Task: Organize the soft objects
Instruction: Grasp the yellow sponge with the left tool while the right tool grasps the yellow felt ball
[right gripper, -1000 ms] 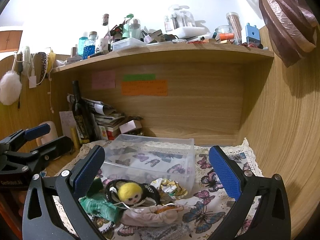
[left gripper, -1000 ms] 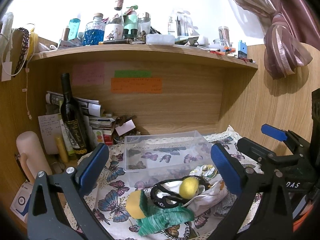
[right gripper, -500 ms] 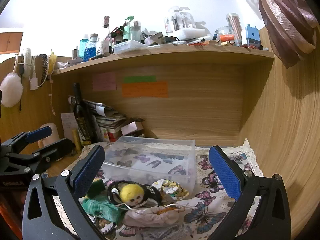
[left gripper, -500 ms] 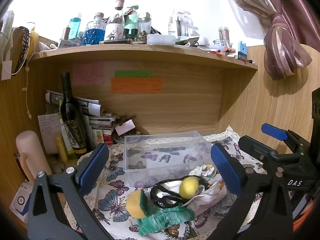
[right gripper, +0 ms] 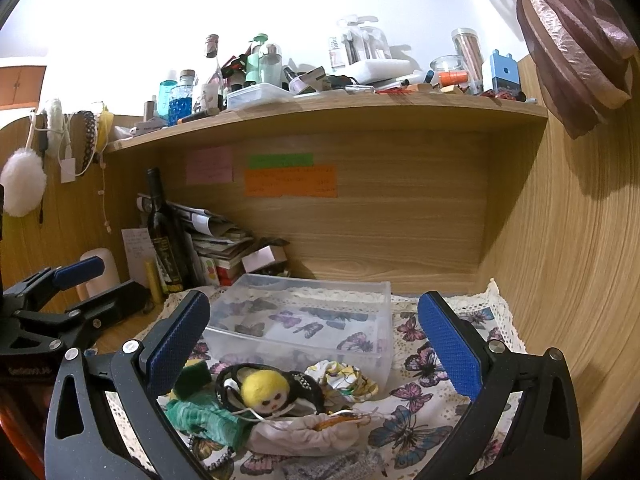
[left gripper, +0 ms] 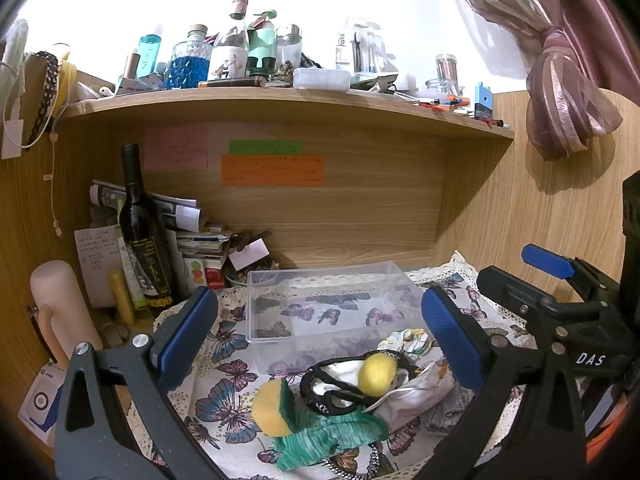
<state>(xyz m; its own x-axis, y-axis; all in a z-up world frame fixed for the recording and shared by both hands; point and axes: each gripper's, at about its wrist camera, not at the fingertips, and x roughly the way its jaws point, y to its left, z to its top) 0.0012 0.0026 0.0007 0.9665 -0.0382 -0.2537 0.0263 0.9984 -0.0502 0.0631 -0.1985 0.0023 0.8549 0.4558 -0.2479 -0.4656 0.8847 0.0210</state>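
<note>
Wooden desk alcove under a cluttered shelf point(left gripper: 280, 98); worktop covered by a butterfly-print cloth point(left gripper: 224, 396) with a lace edge.

Left gripper point(left gripper: 320, 344): blue-padded fingers point(left gripper: 186, 336) spread wide apart, holding nothing, poised above the pile of soft objects. Right gripper point(right gripper: 314, 344): fingers point(right gripper: 448, 350) likewise wide apart and empty, above the same pile from the other side. Each gripper shows at the edge of the other's view.

Soft pile at the near edge of the cloth, between the fingers:
- yellow felt doll head point(right gripper: 264, 390), face toward the right wrist camera, lying on a black lacy band point(right gripper: 308, 386).
- white drawstring pouch point(right gripper: 304, 432) under and in front of the head.
- green knit piece point(left gripper: 332, 432) touching a yellow-and-green sponge point(left gripper: 270, 406) on the left side of the pile.
- crumpled floral fabric point(right gripper: 344, 380) just beside the container wall.
- grey knit item point(right gripper: 332, 466) at the nearest edge, partly cut off.

Clear plastic container point(left gripper: 320, 308) stands just behind the pile, lidless; only the cloth's butterflies show through it.

Farther out, left: dark wine bottle point(left gripper: 144, 240) upright against stacked papers point(left gripper: 188, 232); a pale pink cylinder point(left gripper: 60, 312) near the left wall. Sticky notes point(left gripper: 272, 170) in pink, green and orange on the back panel. Tied curtain point(left gripper: 560, 92) at upper right.
</note>
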